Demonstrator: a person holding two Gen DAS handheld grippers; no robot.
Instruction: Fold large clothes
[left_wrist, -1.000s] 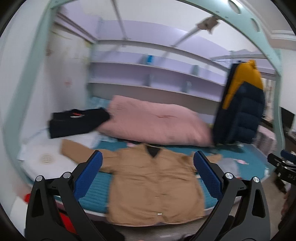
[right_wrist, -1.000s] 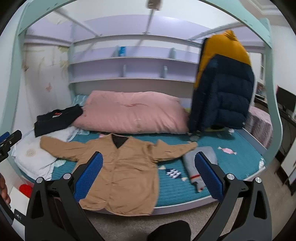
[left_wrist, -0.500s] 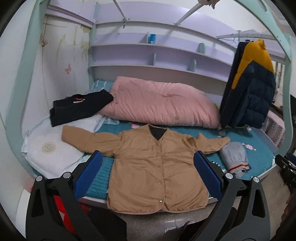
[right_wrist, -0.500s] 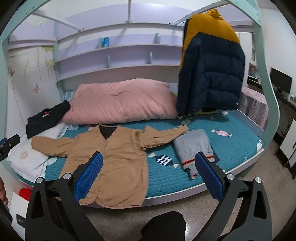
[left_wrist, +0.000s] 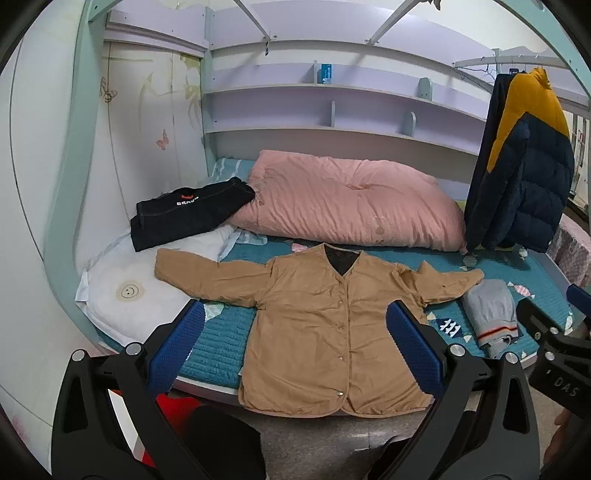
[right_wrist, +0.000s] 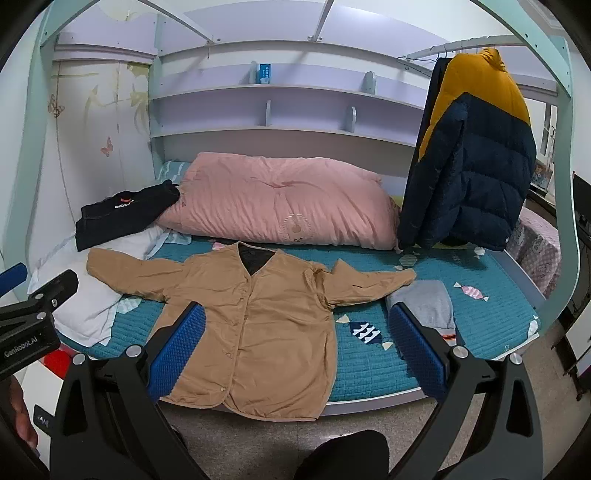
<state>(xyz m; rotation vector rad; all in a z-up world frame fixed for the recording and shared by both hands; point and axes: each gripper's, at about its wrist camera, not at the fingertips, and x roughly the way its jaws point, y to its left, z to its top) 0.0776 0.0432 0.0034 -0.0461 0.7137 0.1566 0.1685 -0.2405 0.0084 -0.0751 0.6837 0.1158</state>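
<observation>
Bunk-bed alcove with lilac shelves behind; the lower bed (left_wrist: 229, 347) has a teal quilted cover, and both tools hang in front of its near edge, above the floor.

A tan jacket (left_wrist: 325, 325) lies flat on the bed, front up, buttoned, sleeves spread wide. Its hem hangs just over the near edge. The left sleeve rests on a white pillow (left_wrist: 122, 295); the right cuff touches a folded grey garment (left_wrist: 491, 314).

The left tool (left_wrist: 295, 347) and the right tool (right_wrist: 295, 347) are both spread wide and hold nothing; neither touches the cloth.

The jacket looks light, soft and limp, perhaps thinly padded, so it will likely sag and crease wherever it is lifted. Sensible holds seem to be a sleeve cuff, a shoulder seam or a hem corner, pinching both layers together.

Behind lie a pink duvet (right_wrist: 280, 203), a folded black garment (right_wrist: 122, 214) and a hanging navy-and-yellow puffer coat (right_wrist: 476, 166).

Hidden: the jacket's back, the lining beyond a dark patch at the collar, and the hem's lower corners behind the tool fingers. A dark shape at the bottom edge is unclear.
</observation>
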